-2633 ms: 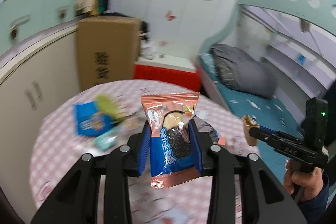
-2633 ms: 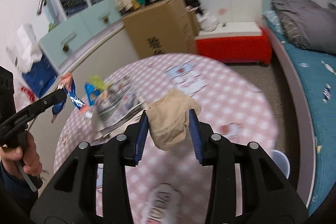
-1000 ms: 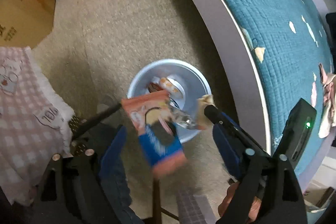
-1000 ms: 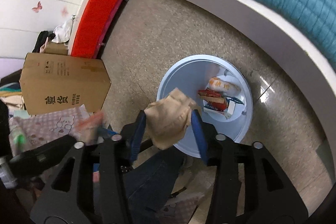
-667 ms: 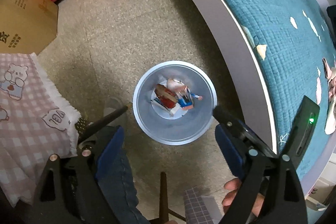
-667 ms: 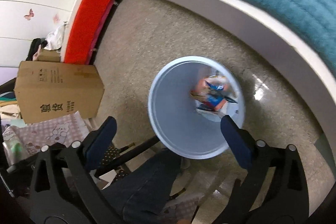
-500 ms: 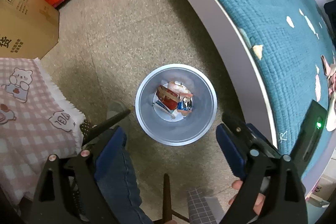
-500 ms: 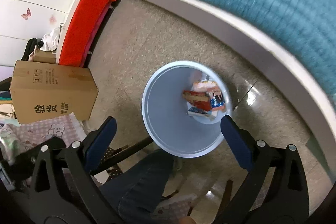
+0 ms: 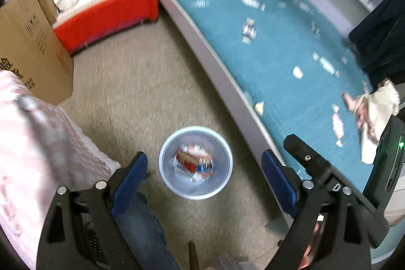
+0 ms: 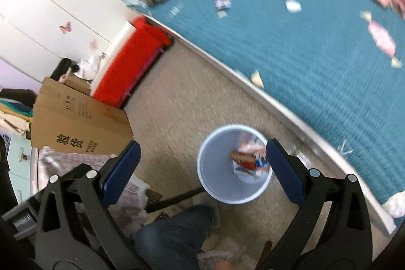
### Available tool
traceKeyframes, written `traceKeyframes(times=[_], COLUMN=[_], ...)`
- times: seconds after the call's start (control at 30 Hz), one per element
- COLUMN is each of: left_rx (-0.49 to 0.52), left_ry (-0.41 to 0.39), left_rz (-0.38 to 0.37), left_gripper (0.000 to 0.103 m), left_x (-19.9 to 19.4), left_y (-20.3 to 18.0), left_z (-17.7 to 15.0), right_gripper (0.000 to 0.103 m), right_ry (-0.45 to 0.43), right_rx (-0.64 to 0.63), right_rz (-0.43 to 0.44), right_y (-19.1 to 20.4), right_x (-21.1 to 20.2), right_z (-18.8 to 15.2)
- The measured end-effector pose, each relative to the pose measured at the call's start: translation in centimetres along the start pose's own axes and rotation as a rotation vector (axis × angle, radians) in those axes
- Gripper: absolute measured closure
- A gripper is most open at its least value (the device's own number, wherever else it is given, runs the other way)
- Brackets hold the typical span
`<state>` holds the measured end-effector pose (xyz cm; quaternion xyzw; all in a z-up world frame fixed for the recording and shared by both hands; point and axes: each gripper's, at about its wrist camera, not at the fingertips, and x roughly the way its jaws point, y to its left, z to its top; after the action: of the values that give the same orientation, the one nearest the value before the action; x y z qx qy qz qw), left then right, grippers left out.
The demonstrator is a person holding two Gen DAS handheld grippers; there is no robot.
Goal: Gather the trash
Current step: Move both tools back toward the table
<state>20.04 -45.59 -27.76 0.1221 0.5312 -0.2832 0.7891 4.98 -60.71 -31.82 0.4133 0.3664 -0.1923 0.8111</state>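
A pale blue waste bin (image 9: 167, 179) stands on the floor below me, with several wrappers (image 9: 193, 163) lying in it. It also shows in the right wrist view (image 10: 215, 184), its wrappers (image 10: 249, 161) at the right side. My left gripper (image 9: 205, 181) is open and empty, held high above the bin. My right gripper (image 10: 202, 168) is open and empty too, above the bin. The right gripper's black body (image 9: 329, 168) shows at the right of the left wrist view.
A bed with a teal cover (image 9: 278, 47) and grey edge runs along the right. A cardboard box (image 10: 76, 128) and a red bench (image 9: 106, 14) stand at the back. The pink checked table (image 9: 27, 143) is at left. My leg in jeans (image 10: 174, 234) is below.
Both grippers let go of their trash, the cookie packet and the beige wad, over the bin and now stand open. Both views have since tilted up and drawn away from the bin.
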Motion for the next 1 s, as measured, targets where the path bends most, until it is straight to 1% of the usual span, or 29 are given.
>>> traceKeyframes(times=[0.03,0.1,0.13,0.23,0.37,0.43,0.5,0.7,0.83,1.0], left_rx=[-0.003,-0.002,0.003,0.008,-0.018,-0.033,-0.045,-0.086,-0.12,-0.192], left_ry=[-0.038,-0.077,-0.11,-0.178,-0.267,-0.308,-0.363,-0.472,-0.519,-0.553], left_rz=[-0.005,-0.013,-0.018,-0.016,-0.023,-0.012,0.017,0.094,0.142,0.184], left_gripper=[0.013,0.013,0.013,0.013,0.013,0.013,0.013,0.012,0.012,0.012], left_x=[-1.6,-3.5,-5.1,-8.2,-12.7,-14.6,-17.0,-21.9,-24.7,-27.1], left_y=[0.4,0.7,1.1,2.0,4.4,5.8,7.8,13.0,16.9,21.9], left_z=[-0.2,-0.5,-0.7,-1.4,-2.9,-3.6,-4.8,-8.3,-10.5,-13.6], right_gripper=[0.006,0.006,0.006,0.006,0.006,0.006,0.006,0.006,0.006,0.006], right_ry=[-0.012,-0.041,-0.05,-0.078,-0.116,-0.129,-0.138,-0.124,-0.1,-0.074], right_rx=[-0.011,-0.046,-0.061,-0.098,-0.157,-0.192,-0.229,-0.363,-0.445,-0.533], right_rz=[0.004,0.013,0.017,0.04,0.065,0.083,0.098,0.165,0.191,0.24], right_y=[0.7,2.6,3.4,5.8,9.7,11.8,13.9,21.1,25.4,30.2], right_x=[-0.7,-2.6,-3.3,-5.5,-8.1,-9.3,-10.0,-11.0,-10.6,-10.4], right_z=[0.1,0.1,0.0,-0.5,-1.2,-1.6,-2.2,-5.6,-8.0,-11.1])
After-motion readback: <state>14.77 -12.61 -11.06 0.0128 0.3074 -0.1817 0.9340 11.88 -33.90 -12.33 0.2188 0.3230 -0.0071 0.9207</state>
